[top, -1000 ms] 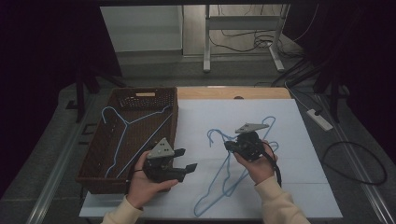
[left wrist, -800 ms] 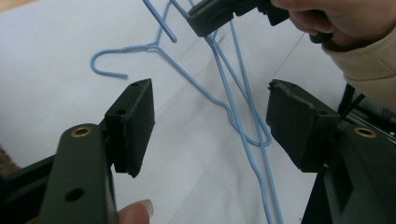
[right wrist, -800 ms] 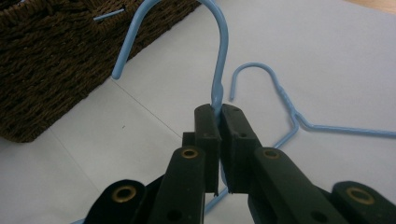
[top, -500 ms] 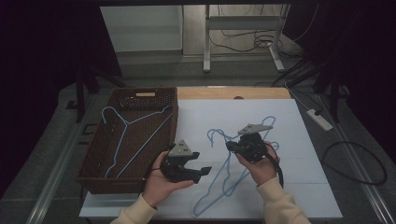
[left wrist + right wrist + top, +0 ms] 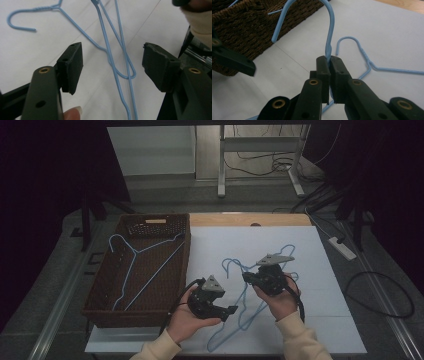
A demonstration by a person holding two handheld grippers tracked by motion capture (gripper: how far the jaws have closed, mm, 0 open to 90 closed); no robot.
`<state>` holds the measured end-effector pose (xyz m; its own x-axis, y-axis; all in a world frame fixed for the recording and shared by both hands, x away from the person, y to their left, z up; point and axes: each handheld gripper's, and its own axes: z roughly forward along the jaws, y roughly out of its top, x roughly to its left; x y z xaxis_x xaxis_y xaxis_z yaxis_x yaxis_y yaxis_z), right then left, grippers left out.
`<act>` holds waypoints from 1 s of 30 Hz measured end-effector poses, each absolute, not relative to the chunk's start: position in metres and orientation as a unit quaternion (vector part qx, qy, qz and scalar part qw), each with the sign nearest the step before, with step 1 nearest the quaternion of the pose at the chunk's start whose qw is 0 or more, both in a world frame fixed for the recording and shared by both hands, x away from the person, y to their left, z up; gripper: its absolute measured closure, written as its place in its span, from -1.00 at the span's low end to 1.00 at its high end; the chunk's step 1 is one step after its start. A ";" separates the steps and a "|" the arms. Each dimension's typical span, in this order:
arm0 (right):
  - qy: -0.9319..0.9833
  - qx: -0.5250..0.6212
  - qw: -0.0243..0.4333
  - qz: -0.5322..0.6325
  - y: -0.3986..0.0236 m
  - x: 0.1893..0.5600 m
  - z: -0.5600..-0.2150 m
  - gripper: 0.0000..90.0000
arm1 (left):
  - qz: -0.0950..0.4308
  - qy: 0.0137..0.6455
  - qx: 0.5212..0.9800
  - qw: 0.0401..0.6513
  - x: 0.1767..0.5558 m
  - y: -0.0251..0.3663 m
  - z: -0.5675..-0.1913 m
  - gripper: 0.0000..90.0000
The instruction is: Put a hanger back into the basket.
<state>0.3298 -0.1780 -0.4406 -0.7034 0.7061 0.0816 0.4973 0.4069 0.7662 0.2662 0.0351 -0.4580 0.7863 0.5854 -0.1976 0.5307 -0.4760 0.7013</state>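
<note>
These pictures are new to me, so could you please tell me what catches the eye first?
The blue wire hangers tangled on the white table sheet stand out first, between the two hands. The right claw is shut on the neck of one hanger just below its hook, while the left claw hangs open above crossing wires. At the left, a brown wicker basket holds another blue hanger.

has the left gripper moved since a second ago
Yes. In the high view the left gripper has shifted right, away from the basket and toward the hangers on the white sheet, jaws open.
</note>
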 end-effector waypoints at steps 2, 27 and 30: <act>0.828 0.362 0.129 0.408 -0.179 0.329 -0.440 0.92 | 0.031 0.327 0.861 0.388 0.267 0.029 -0.464 -0.15; 0.818 0.364 0.126 0.427 -0.188 0.327 -0.437 0.92 | -0.024 0.354 0.857 0.373 0.281 0.018 -0.495 0.89; 0.811 0.368 0.122 0.439 -0.196 0.325 -0.436 0.89 | -0.022 0.361 0.850 0.382 0.281 0.018 -0.495 0.92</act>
